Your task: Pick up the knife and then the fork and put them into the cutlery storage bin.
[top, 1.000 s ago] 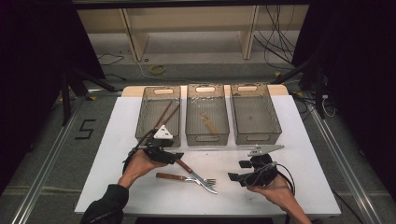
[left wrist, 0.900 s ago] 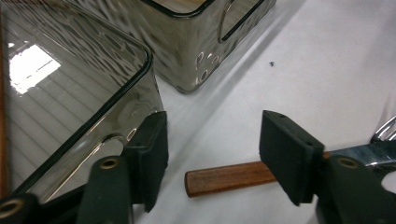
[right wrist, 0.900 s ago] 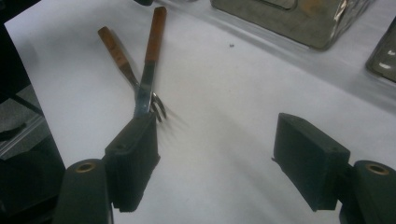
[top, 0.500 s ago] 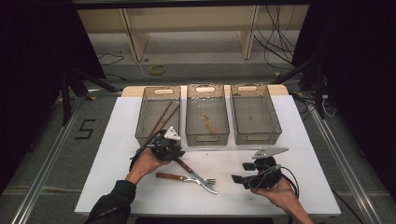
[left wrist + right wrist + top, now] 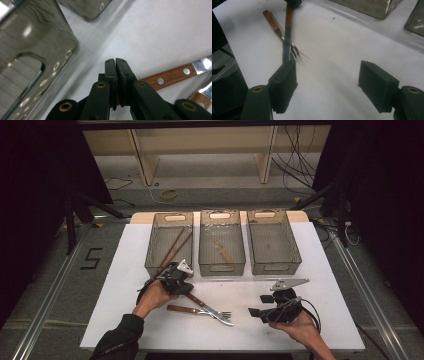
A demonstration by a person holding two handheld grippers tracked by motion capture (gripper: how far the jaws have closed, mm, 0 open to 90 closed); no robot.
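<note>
High view: left gripper (image 5: 176, 281) at lower centre-left on the white desk (image 5: 130, 270), jaws just closed on the wooden handle end of a knife (image 5: 202, 304). A fork (image 5: 200, 311) lies crossed under the knife, just below it. Right gripper (image 5: 260, 305) at lower right, jaws wide, holding nothing. Three bins (image 5: 221, 242) across the middle.

Left gripper view: jaws almost together at centre, pinching the knife handle (image 5: 170, 77), which runs off to the right edge.

Right gripper view: jaws apart, bare desk between; knife (image 5: 287, 32) and fork (image 5: 277, 28) crossed at upper left.
</note>
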